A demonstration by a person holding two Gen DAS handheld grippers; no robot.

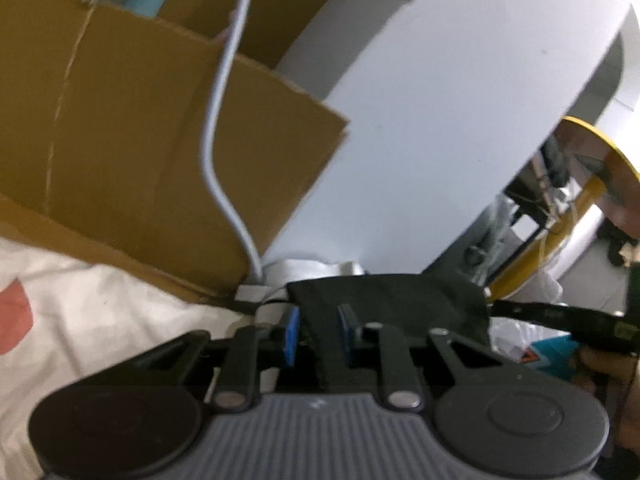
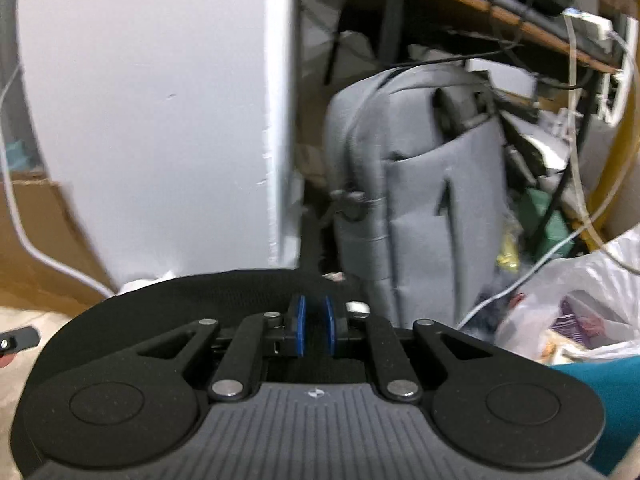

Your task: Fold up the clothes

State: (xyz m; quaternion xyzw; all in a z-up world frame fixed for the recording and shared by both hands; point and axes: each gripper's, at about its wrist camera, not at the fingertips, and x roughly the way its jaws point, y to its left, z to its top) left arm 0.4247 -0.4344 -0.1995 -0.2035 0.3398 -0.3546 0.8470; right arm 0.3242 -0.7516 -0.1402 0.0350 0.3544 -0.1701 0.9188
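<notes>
- The black garment (image 1: 384, 300) lies on the white patterned sheet (image 1: 100, 300), just in front of the cardboard box (image 1: 140, 140), with both grippers at one edge; I judge a fold is being started, and the rest of the folding remains
- The left gripper (image 1: 318, 330), tilted slightly down toward the box, has its blue pads narrowed around a black fold, apparently gripping it
- The right gripper (image 2: 314, 330), angled more steeply down, pinches black cloth (image 2: 200, 300) between nearly closed pads
</notes>
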